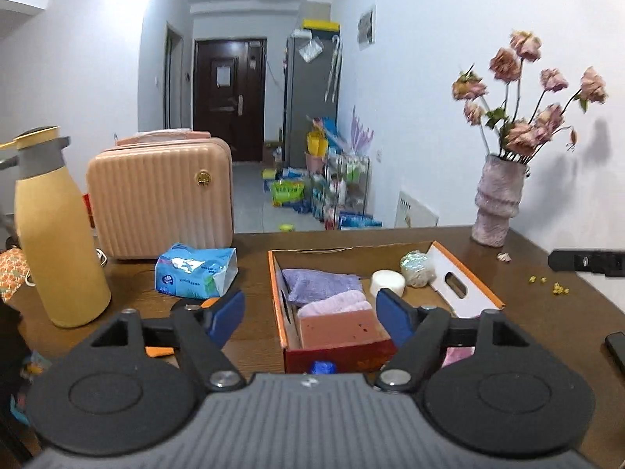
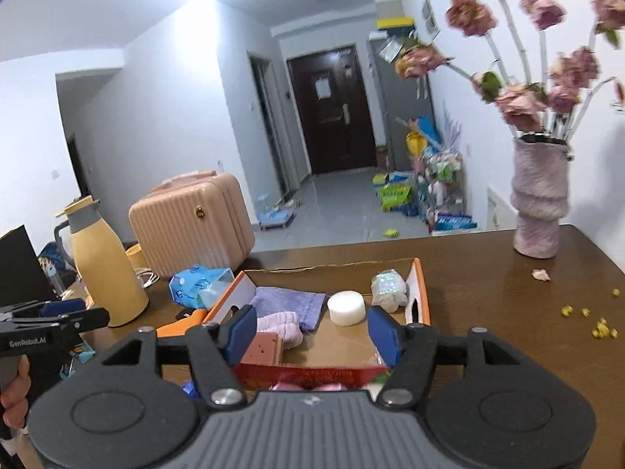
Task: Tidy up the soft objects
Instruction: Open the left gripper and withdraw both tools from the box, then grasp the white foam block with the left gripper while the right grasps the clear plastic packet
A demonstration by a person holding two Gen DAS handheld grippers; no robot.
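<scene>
Nearest, at the bottom of the left wrist view, the left tongs (image 1: 310, 314) stand wide apart with nothing between the blue pads (image 1: 226, 314); the right tongs (image 2: 312, 332) gape just as wide and empty in the right wrist view.

Just beyond both sits the cardboard box (image 1: 466, 293), orange-edged with a red near wall, its long axis running away from the cameras toward the hallway. Inside, along the left of the box, lie a flat pinkish sponge block (image 1: 340, 330), then a fluffy pale-pink rolled towel (image 1: 336, 303), then a woven purple cloth (image 1: 318, 283) at a slight slant. Toward the far right of the box stand a smooth white round puck (image 1: 386, 282) and a glittery mesh bundle (image 1: 418, 269), close beside each other.

Only the right wrist view shows the left tongs from the side (image 2: 58, 314), at middle left, with the person's hand (image 2: 13, 398) below. Only the left wrist view shows a black bar (image 1: 586, 262) at the right edge.

Farther left on the brown wooden surface (image 1: 547, 312) lies a crinkled blue tissue pack (image 1: 195, 269), then a matte yellow flask (image 1: 58, 234) and a ribbed pink case (image 1: 160, 199). At upper right, a textured pink vase (image 1: 498, 199) holds dried roses (image 1: 527, 90); yellow crumbs (image 1: 554, 287) dot the wood nearby.
</scene>
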